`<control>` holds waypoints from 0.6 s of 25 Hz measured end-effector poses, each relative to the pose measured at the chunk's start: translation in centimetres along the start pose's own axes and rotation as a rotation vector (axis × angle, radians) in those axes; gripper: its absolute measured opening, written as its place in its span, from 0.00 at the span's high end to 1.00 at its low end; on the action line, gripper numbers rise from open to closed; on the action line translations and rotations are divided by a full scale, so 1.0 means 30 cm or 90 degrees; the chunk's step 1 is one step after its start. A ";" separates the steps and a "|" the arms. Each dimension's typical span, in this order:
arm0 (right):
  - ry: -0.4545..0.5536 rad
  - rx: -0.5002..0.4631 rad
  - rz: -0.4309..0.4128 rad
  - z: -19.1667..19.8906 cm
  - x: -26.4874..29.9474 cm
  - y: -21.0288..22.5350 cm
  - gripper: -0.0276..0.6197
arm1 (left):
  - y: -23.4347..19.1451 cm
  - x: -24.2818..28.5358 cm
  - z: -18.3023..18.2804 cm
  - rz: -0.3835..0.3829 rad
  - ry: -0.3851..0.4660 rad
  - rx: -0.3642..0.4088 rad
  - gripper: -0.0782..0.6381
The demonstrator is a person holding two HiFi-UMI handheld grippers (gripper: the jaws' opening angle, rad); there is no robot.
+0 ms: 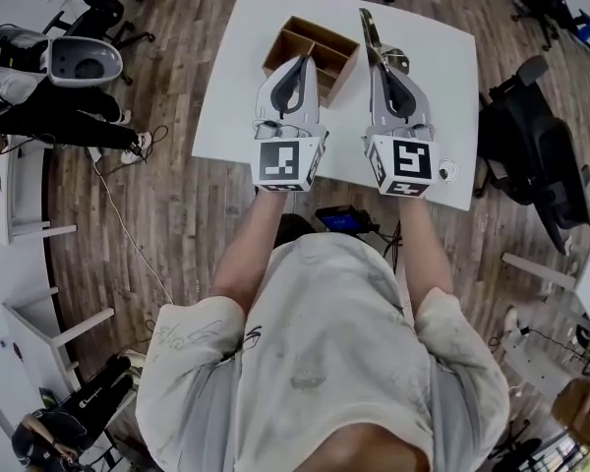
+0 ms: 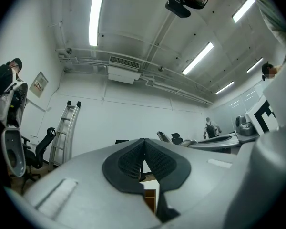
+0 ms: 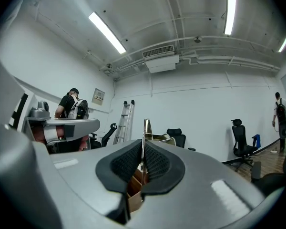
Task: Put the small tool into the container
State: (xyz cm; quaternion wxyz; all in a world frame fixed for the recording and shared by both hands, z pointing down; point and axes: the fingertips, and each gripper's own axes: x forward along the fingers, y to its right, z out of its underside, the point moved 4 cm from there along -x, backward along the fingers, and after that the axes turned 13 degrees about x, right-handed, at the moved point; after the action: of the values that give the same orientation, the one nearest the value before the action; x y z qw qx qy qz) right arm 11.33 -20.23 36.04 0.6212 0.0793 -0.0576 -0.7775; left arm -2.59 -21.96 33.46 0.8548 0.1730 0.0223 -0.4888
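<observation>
Nearest the person, the left gripper (image 1: 301, 62) is held over the white tabletop (image 1: 435, 57) with its jaws together. The left gripper view shows the pads meeting and nothing between them. Beside it, the right gripper (image 1: 383, 69) is clamped on the small metal tool (image 1: 368, 29). In the right gripper view the tool (image 3: 144, 128) stands edge-on between the closed pads and projects beyond them. The tool's long axis runs in line with the jaws, pointing away from the person with a slight lean to the left. Farther out, the wooden container (image 1: 326, 31), an open box with dividers, sits on the tabletop ahead of and between the two grippers. The tool tip lies just to the right of the container's right wall, apparently above rim level, though the height cannot be confirmed. The tool is not yet inside. The right gripper is the nearer one, so the coming move probably calls for a short shift left and a lowering over a compartment.
</observation>
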 end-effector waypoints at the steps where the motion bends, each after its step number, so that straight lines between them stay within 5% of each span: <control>1: -0.002 0.001 0.000 0.003 -0.001 -0.002 0.94 | 0.002 -0.001 0.000 0.001 -0.002 0.002 0.87; 15: -0.024 -0.009 0.032 0.010 -0.008 0.021 0.94 | 0.026 0.022 0.014 0.037 0.002 -0.016 0.88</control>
State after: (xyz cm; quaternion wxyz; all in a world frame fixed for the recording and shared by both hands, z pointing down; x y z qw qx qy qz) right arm 11.91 -20.14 36.45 0.6396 0.0584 -0.0658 -0.7637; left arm -1.63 -22.28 33.94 0.8706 0.1635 0.0246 -0.4633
